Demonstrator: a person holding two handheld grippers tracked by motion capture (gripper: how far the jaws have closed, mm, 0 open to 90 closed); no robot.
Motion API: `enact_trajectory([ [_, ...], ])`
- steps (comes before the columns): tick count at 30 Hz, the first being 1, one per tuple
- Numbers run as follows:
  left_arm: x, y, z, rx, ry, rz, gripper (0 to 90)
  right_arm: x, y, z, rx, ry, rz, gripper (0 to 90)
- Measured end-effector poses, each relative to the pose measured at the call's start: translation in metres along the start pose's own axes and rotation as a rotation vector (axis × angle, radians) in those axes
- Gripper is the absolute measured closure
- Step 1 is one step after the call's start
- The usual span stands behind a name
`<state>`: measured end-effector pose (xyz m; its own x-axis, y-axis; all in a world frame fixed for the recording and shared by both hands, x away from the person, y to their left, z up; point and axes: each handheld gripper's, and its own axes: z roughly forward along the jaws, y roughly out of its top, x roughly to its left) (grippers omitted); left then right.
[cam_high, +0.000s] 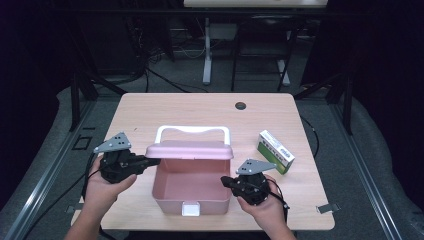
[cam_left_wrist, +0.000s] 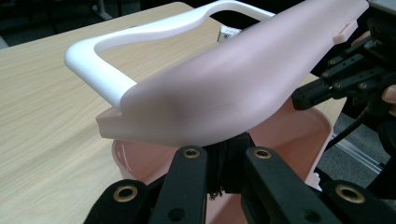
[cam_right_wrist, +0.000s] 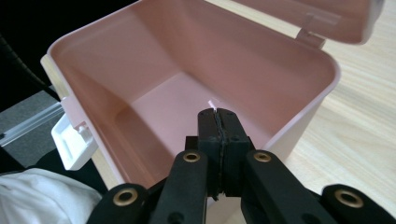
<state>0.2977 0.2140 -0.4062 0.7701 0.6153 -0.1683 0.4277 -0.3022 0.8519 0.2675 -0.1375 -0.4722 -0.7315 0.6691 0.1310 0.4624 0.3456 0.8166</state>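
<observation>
The left gripper (cam_high: 150, 162) pinched the pink lid (cam_high: 190, 150), holding it raised over the open box (cam_high: 192, 192) just ahead of it. The right gripper (cam_high: 226, 181), jaws pressed together and empty, rested at the box's near rim. Loading seemed next: the green carton (cam_high: 275, 151) lay beyond the right gripper on the desk (cam_high: 150, 110), needing those jaws opened.

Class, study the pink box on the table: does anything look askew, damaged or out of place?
Nothing looks damaged or spilled. The pink box stands square and empty, its lid raised, with the left gripper at the lid's edge. The green-and-white carton lies apart at an angle.
</observation>
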Motion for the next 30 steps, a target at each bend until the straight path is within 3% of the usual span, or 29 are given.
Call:
enact_trajectory([
  [4, 0.002, 0.004, 0.000, -0.004, 0.005, -0.001, 89.4, 0.004, -0.001, 0.000, -0.008, 0.021, -0.007, 89.7],
  [8, 0.004, 0.008, 0.001, -0.012, 0.012, 0.003, 89.4, 0.008, -0.004, 0.004, 0.021, 0.030, -0.034, 89.8],
  [17, 0.008, 0.015, 0.002, -0.018, 0.013, -0.007, 89.4, 0.008, -0.010, 0.011, 0.046, 0.065, -0.004, 90.0],
  [30, 0.018, 0.029, 0.006, -0.043, 0.015, -0.022, 89.5, 0.017, -0.013, 0.019, 0.080, 0.080, -0.026, 89.9],
])
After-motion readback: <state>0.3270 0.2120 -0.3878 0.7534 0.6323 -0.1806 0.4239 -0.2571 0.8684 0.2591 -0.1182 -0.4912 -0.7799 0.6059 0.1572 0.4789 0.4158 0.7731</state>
